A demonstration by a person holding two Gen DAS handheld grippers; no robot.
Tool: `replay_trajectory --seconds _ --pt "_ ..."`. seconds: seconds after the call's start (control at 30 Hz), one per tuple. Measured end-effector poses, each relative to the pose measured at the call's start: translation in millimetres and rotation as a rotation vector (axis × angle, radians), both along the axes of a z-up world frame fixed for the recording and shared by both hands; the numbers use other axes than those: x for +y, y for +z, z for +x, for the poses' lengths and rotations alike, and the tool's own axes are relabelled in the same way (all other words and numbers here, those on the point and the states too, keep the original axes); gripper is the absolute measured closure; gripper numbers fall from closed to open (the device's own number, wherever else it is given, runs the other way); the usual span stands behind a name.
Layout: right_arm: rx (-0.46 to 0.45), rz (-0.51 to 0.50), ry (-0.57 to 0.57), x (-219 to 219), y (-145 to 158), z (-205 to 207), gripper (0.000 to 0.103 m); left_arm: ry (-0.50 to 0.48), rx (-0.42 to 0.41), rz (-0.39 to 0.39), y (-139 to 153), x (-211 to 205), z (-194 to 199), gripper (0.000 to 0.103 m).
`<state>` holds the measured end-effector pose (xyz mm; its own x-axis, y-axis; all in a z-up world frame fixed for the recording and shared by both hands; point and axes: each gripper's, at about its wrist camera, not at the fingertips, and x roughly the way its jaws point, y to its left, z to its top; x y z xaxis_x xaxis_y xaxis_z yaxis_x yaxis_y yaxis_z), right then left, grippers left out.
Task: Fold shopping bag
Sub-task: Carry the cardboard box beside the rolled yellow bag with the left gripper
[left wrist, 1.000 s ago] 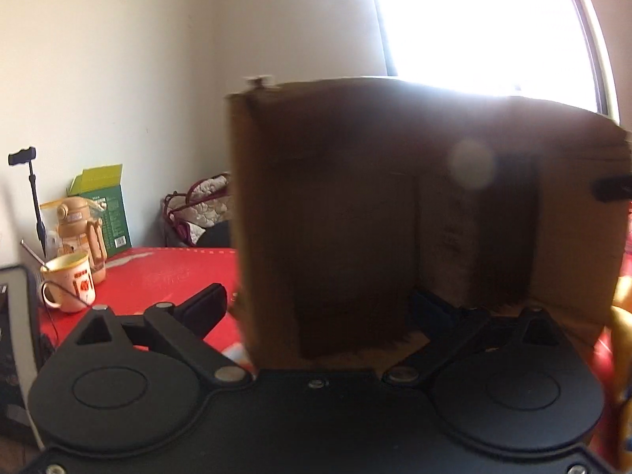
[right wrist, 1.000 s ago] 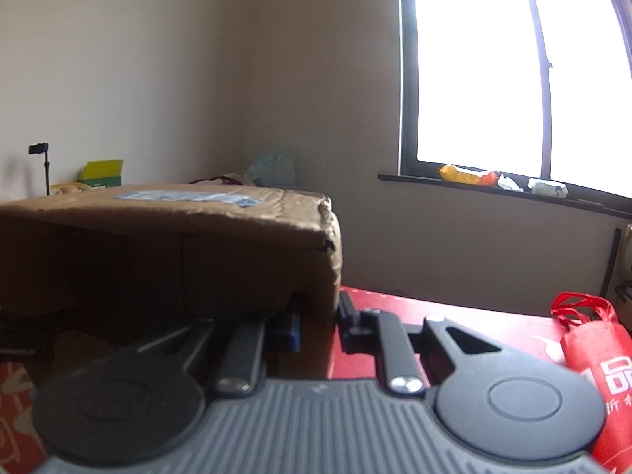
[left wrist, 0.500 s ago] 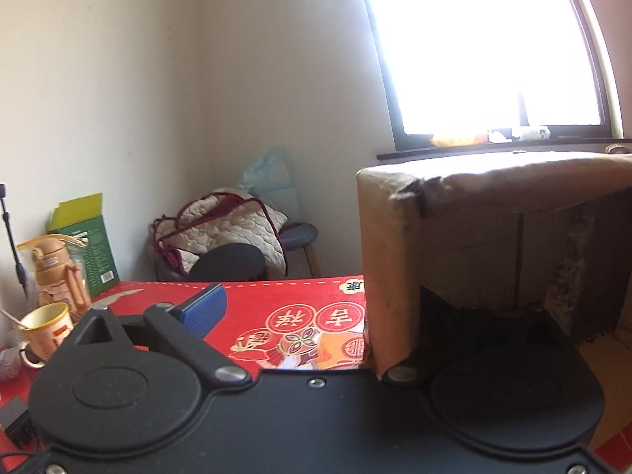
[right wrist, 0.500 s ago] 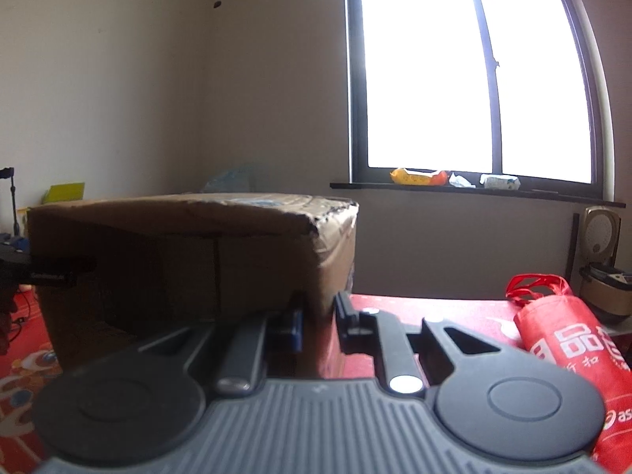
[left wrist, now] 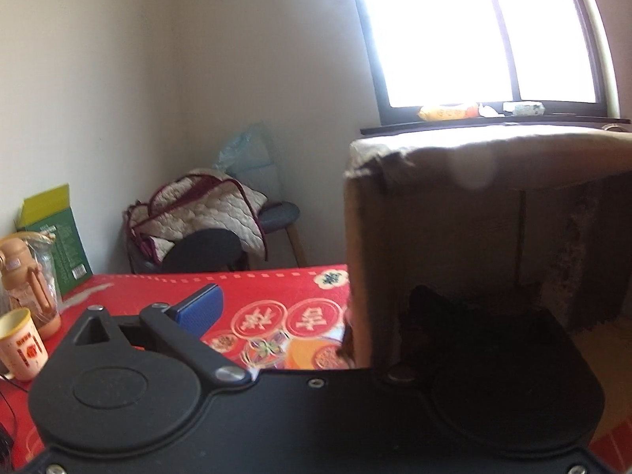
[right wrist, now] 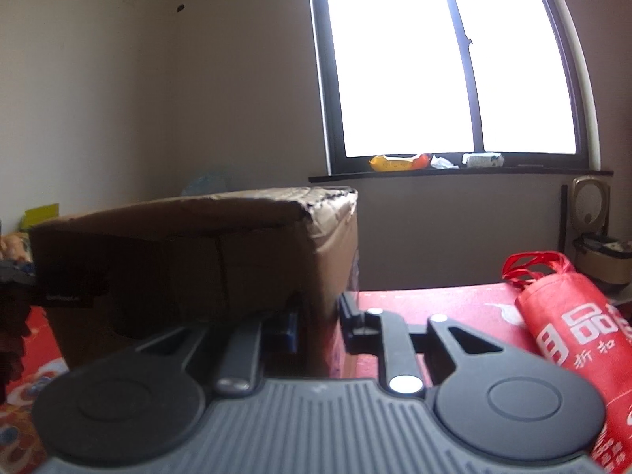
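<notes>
Cardboard box: it stands on its side on the red tablecloth, with the open side toward both cameras. In the left wrist view it fills the area from 1 to 4 o'clock; in the right wrist view it sits from 8 to 11 o'clock. The top corner near the right gripper is torn and creased.

Right gripper: its jaws are opening. The right side wall of the box stands between them, one finger inside the box and one outside. The pads do not seem to press on the wall now.

Left gripper: the jaws are spread wide. The left finger with the blue pad is free above the tablecloth at 8 o'clock. The right finger is inside the dark box and is hard to see. The left side wall of the box is between the two fingers, and the blue pad is well apart from it.

Shopping bag: red, with white characters, rolled or bunched up. It lies on the tablecloth at 3 to 4 o'clock in the right wrist view, just beside the right gripper's body. No finger touches it. Its handles point to the far side.

Cup: at 8 o'clock in the left wrist view, near the table edge, next to a bottle and a green box.

Window: very bright, at 12 to 2 o'clock, with some packets on the sill.

Chair with quilted bag: behind the table, in the room corner.
</notes>
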<state>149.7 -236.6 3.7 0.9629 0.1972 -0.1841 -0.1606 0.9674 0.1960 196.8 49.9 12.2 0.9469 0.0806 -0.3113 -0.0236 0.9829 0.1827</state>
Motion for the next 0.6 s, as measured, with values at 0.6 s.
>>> replay_trajectory --seconds 0.6 --pt "0.081 0.589 0.240 -76 -65 -116 0.015 -0.517 0.257 -0.156 -28 -85 -193 0.000"
